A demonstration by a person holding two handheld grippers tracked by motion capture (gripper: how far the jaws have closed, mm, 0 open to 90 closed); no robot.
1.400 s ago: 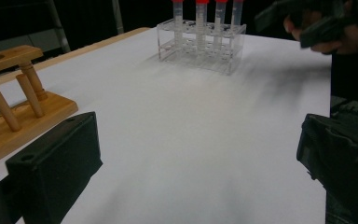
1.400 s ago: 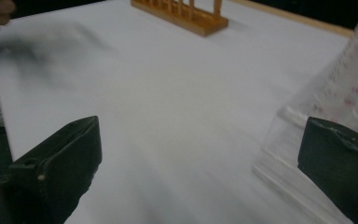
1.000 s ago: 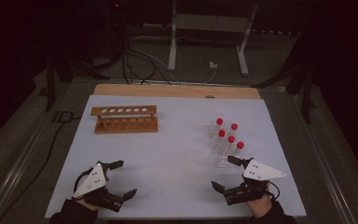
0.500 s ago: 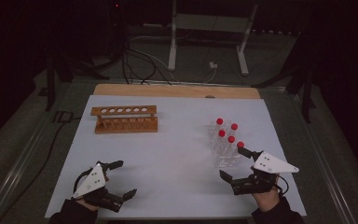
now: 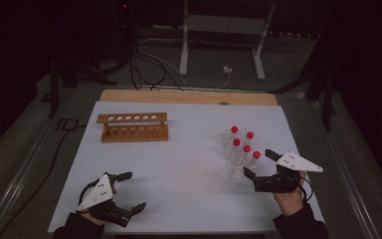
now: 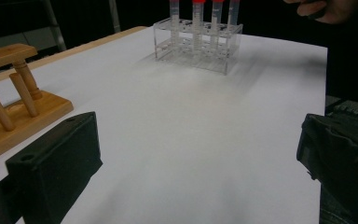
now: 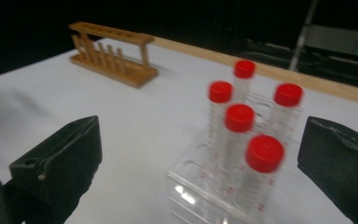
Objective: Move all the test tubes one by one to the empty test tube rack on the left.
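A clear plastic rack (image 5: 237, 169) at the right of the white table holds several red-capped tubes (image 5: 243, 149). An empty wooden tube rack (image 5: 133, 127) stands at the back left. My right gripper (image 5: 258, 163) is open just right of and in front of the clear rack, and its jaws stand on either side of the nearest tube without touching it. In the right gripper view the tubes (image 7: 238, 122) stand between the wide-open jaws, with the wooden rack (image 7: 112, 53) far behind. My left gripper (image 5: 133, 191) rests open and empty near the front left edge.
The white sheet (image 5: 179, 164) covers the table, with a wooden strip (image 5: 189, 96) along its far edge. Cables and a metal stand (image 5: 219, 30) lie on the dark floor beyond. From the left gripper view, the clear rack (image 6: 198, 44) is far ahead and the wooden rack (image 6: 9, 107) close at left.
My right gripper has moved forward and a little right, up to the clear rack, so the nearest tube now lies between its open jaws. The left gripper has stayed put.
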